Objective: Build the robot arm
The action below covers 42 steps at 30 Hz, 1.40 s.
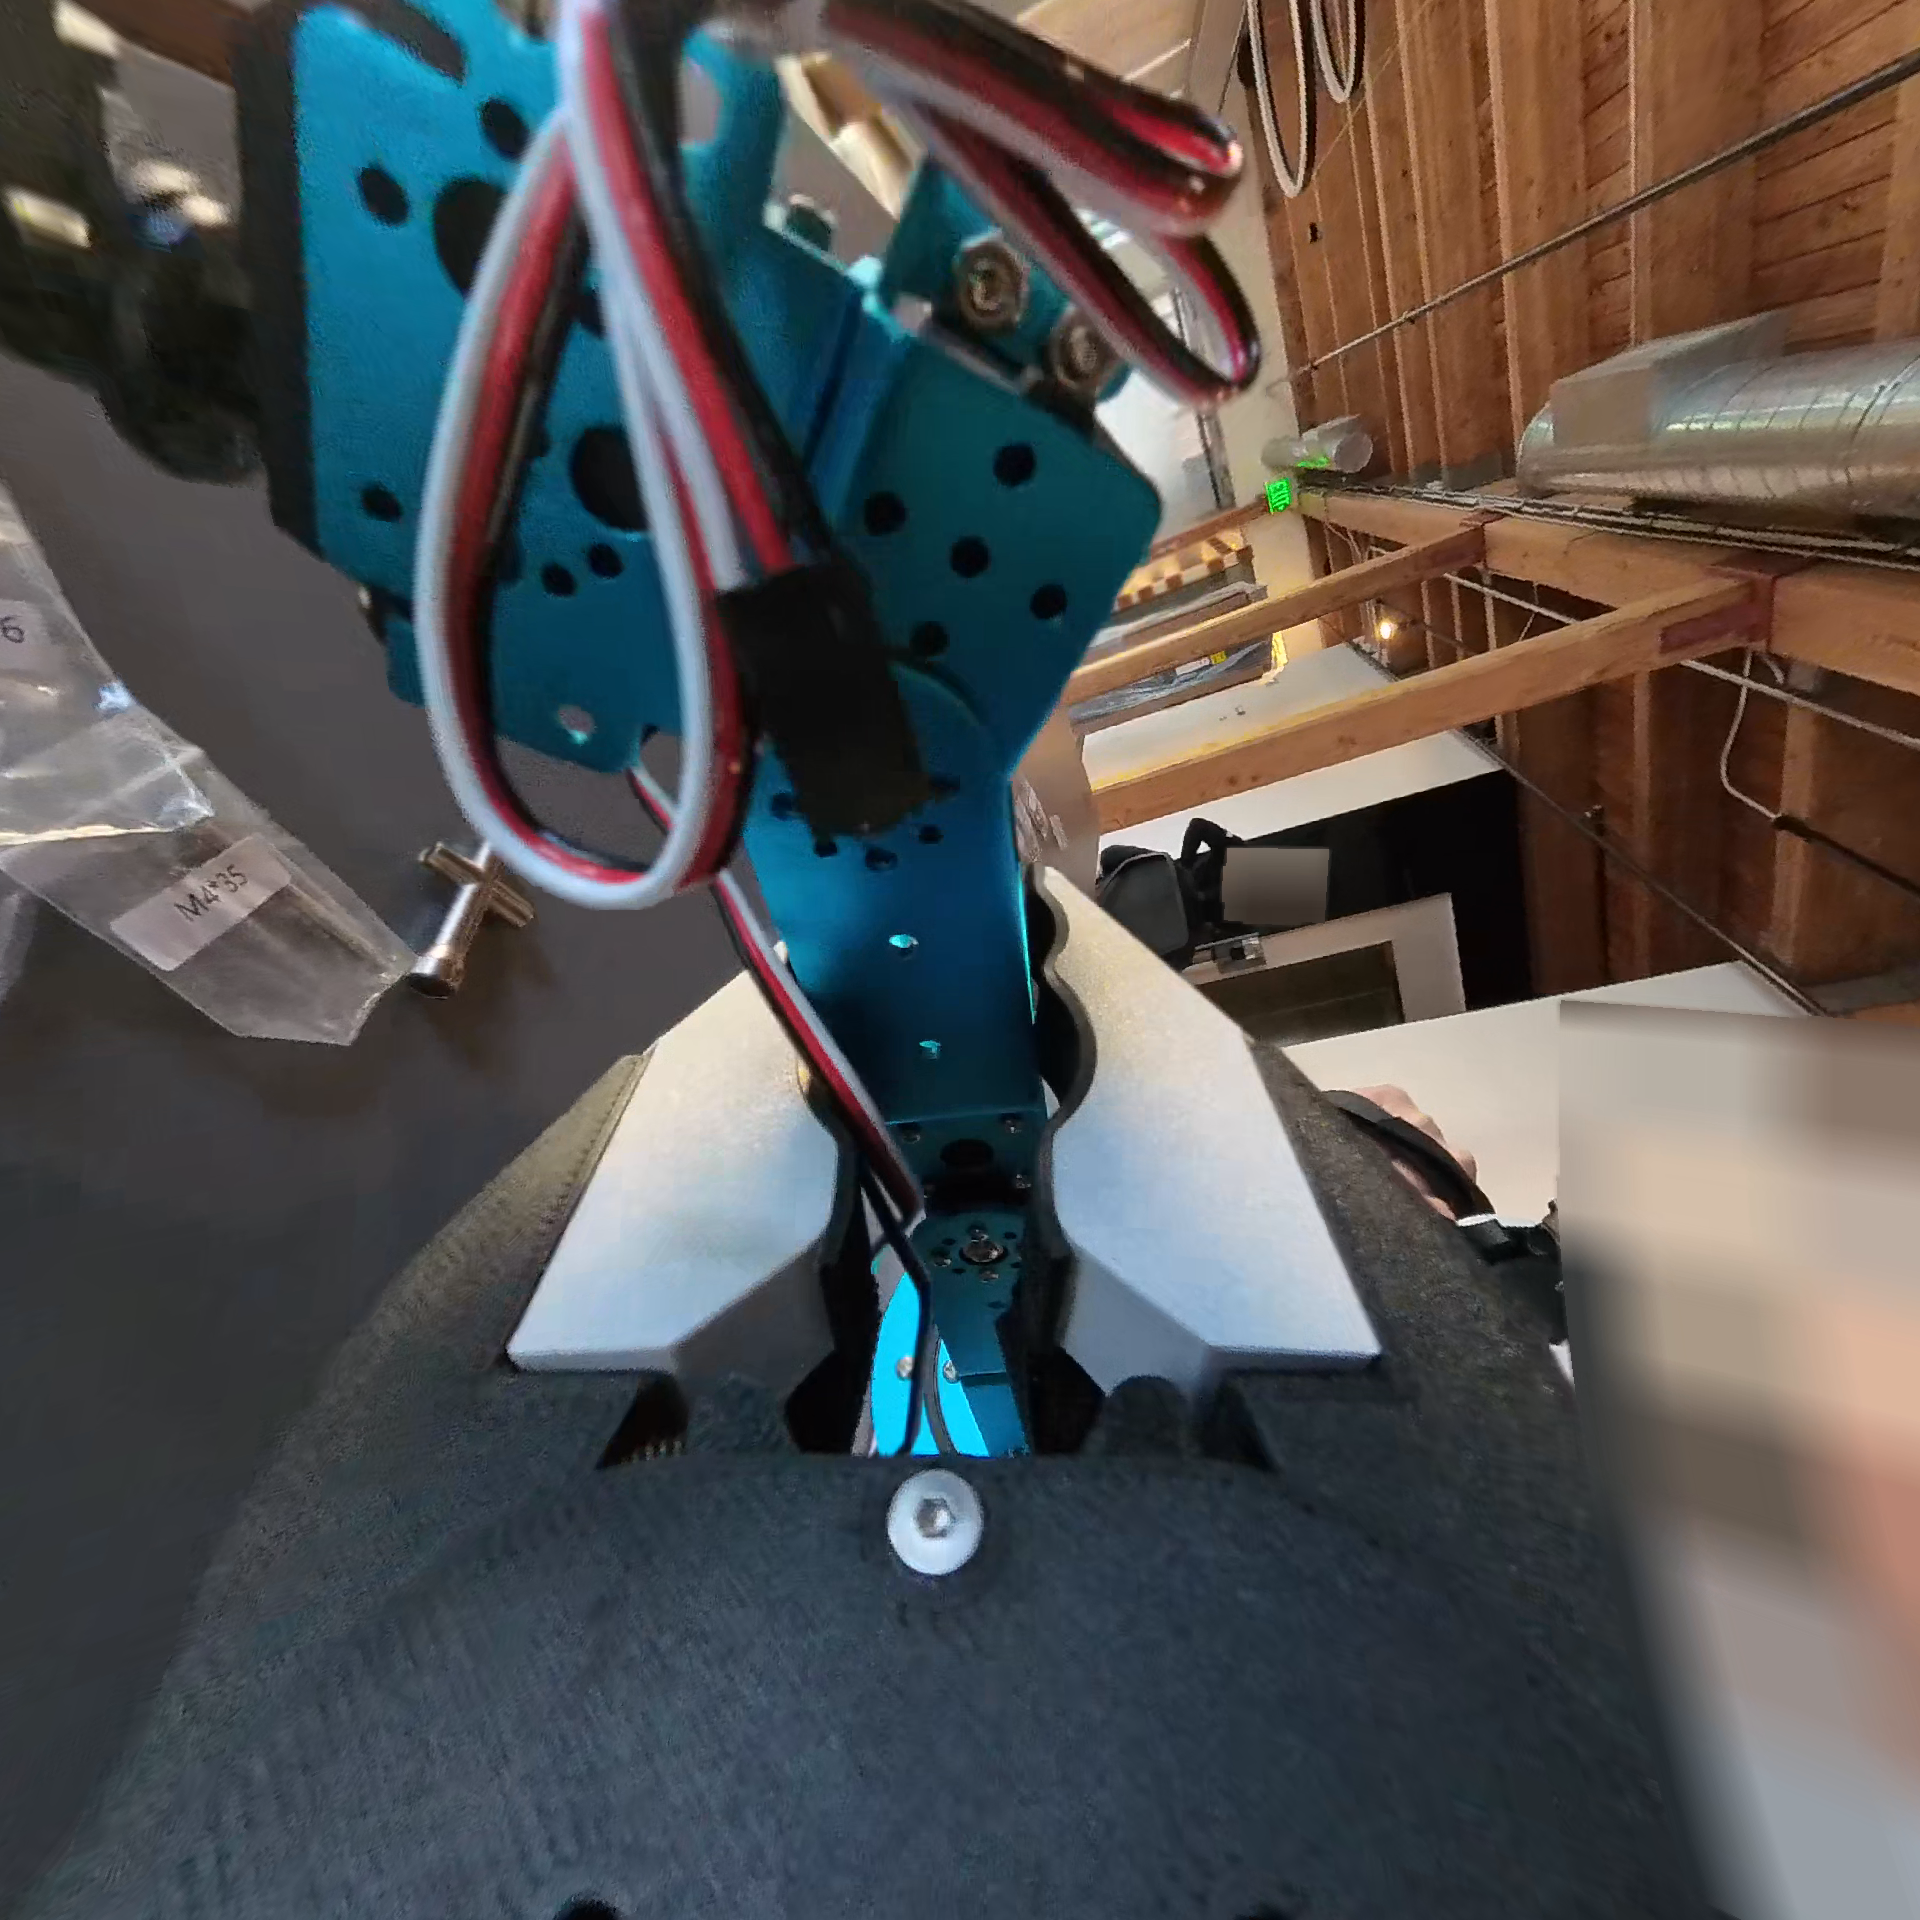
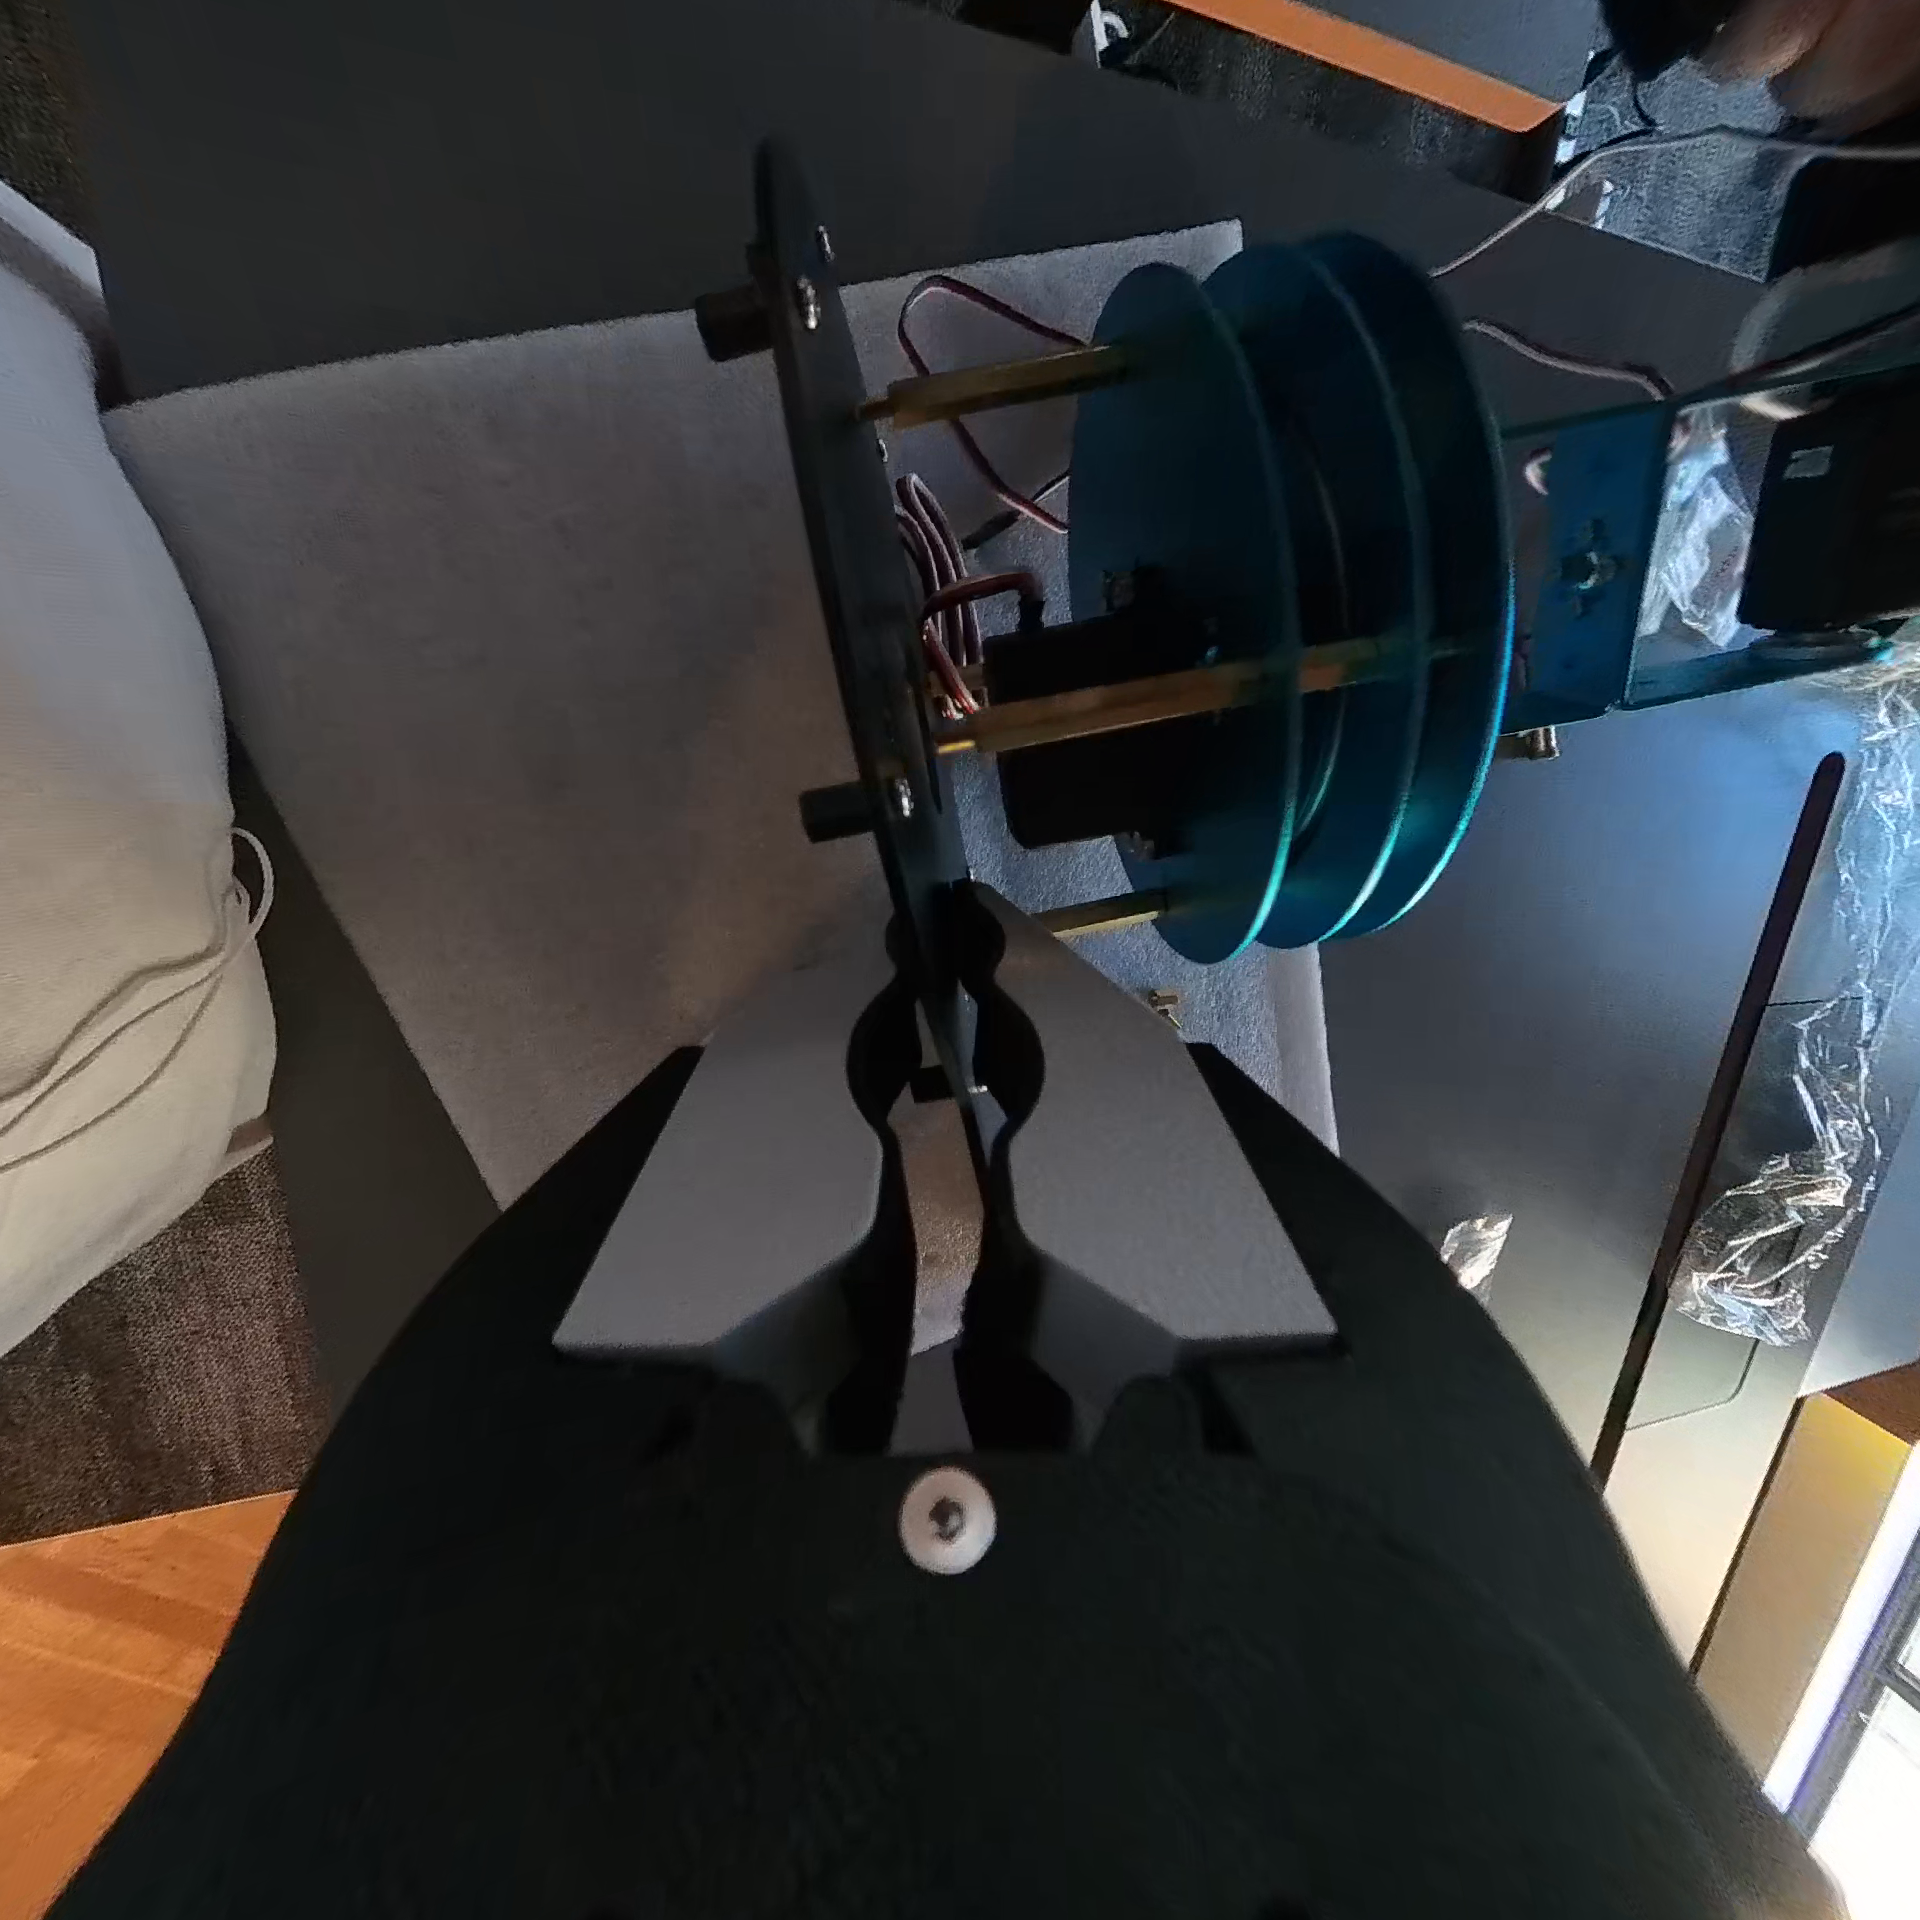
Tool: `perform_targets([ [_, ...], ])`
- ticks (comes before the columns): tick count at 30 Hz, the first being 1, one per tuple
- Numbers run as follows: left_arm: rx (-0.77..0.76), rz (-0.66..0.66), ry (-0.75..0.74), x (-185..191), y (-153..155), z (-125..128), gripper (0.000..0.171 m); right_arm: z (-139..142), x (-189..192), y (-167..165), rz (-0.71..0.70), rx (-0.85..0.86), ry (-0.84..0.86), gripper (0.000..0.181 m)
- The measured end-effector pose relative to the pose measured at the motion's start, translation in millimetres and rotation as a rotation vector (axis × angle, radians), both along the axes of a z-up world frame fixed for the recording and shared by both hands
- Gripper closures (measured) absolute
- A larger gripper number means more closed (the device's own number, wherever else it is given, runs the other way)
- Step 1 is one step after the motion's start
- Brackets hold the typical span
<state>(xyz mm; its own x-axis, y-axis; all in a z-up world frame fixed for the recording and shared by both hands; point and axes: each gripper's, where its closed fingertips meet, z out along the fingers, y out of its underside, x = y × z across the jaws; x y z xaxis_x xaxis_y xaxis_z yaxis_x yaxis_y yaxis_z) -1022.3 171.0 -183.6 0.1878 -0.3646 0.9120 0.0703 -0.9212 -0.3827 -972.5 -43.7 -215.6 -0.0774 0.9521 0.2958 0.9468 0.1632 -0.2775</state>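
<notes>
My left gripper (image 1: 925,1023) is shut on the narrow end of a blue metal robot arm (image 1: 914,935) with round holes, held up off the dark table (image 1: 156,1195). Red, white and black servo wires (image 1: 582,623) loop across the arm in front of me. My right gripper (image 2: 940,961) is shut on the edge of a thin black base plate (image 2: 862,582). Brass standoffs (image 2: 1101,717) join that plate to stacked blue discs (image 2: 1299,603), with a black servo (image 2: 1081,727) between them. The whole assembly lies tipped on its side.
A clear plastic bag (image 1: 197,883) with a white label and a small metal cross wrench (image 1: 468,904) lie on the dark table. Grey foam (image 2: 520,644) lies under the base, crumpled plastic bags (image 2: 1818,1143) at right, and a pale cloth bag (image 2: 94,831) at left. One gripper's finger ends stand about 20 cm off the other's.
</notes>
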Motion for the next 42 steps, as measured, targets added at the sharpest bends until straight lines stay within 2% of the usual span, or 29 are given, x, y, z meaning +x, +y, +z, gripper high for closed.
perform_targets([
  [8,0.008,-0.024,-0.003,4,-1,3,0.145,0,0,0,0.0,-0.002,-0.002,0.181],
  [25,-0.079,-0.049,-0.045,2,-1,1,0.145,-1,0,-1,-0.014,0.012,-0.025,0.181],
  [42,-0.103,-0.055,-0.168,1,-1,8,0.14,-1,0,-2,0.017,0.019,-0.022,0.181],
])
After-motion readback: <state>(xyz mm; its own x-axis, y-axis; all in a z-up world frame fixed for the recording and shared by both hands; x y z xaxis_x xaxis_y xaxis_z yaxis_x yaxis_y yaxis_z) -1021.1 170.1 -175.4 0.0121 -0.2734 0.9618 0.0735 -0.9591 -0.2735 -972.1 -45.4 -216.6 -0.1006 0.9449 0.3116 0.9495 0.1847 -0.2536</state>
